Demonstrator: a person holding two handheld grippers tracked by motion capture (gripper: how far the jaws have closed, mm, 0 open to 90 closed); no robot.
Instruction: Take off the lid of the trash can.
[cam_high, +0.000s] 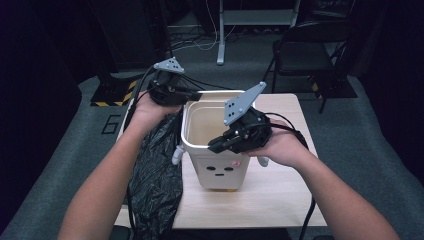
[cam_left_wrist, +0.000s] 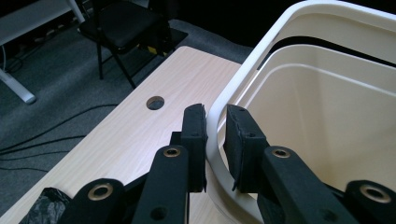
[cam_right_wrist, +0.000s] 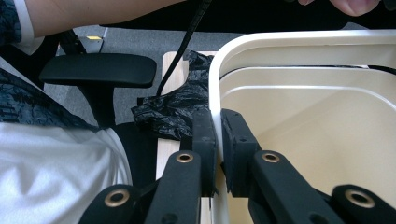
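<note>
High view: a cream plastic bin with a face (cam_high: 220, 172) stands mid-frame on the light wooden tabletop (cam_high: 280, 200), a crumpled black plastic bag (cam_high: 155, 175) lying unfitted at its left. Left gripper view: the left hand-held gripper (cam_left_wrist: 215, 140) straddles the bin's white rim (cam_left_wrist: 243, 79), and I cannot tell whether it pinches. Right gripper view: the right hand-held gripper (cam_right_wrist: 218, 144) is clenched on the rim; lining appears undone.

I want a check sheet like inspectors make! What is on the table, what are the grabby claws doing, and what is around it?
Surface: light wooden table with a round cable hole.
Job's things: cream bin with a face on its front, upright; white rim ring on top; inner bucket inside.
Clutter: crumpled black bin bag on the table beside the bin.
Grippers: left gripper and right gripper each have one jaw either side of the rim ring, closed on it.
Cables: black cable trails from the right gripper; more lie on the floor.
Surroundings: grey carpet, black folding chair, desk leg.
</note>
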